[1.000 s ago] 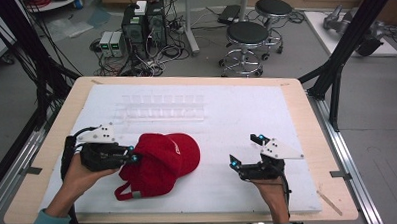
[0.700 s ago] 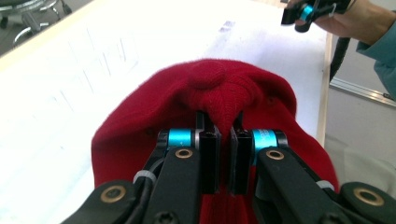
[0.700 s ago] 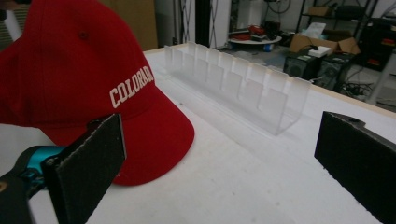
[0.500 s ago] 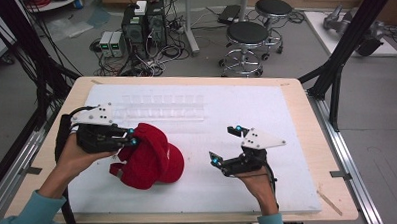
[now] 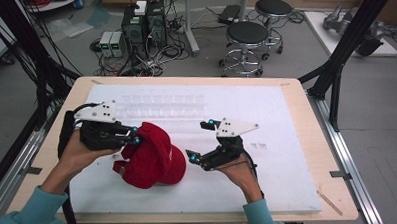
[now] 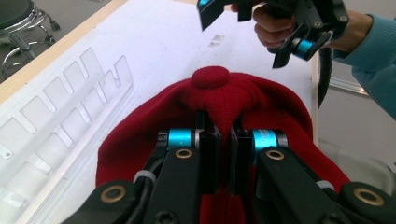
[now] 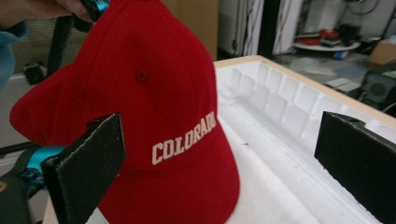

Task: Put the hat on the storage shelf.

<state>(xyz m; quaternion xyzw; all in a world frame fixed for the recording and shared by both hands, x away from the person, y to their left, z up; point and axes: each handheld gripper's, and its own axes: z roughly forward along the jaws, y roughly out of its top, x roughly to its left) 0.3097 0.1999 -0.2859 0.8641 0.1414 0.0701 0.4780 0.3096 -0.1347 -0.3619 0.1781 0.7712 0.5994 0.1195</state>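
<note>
A red baseball cap with white "COLORADO" lettering stands tilted on the white foam board, its crown lifted. My left gripper is shut on a fold of the crown fabric just below the top button, with its jaws pinching the cloth. My right gripper hovers just right of the cap, open with nothing between its jaws. In the right gripper view the cap stands straight ahead between the wide-open jaws of that gripper.
A clear plastic rack with several slots lies on the board behind the cap. The wooden table rim frames the board. Stools, computer boxes and black frame posts stand beyond the table.
The left gripper has raised the cap's crown, so the cap has tipped up from lying flat. The right gripper has moved left, close to the cap.
</note>
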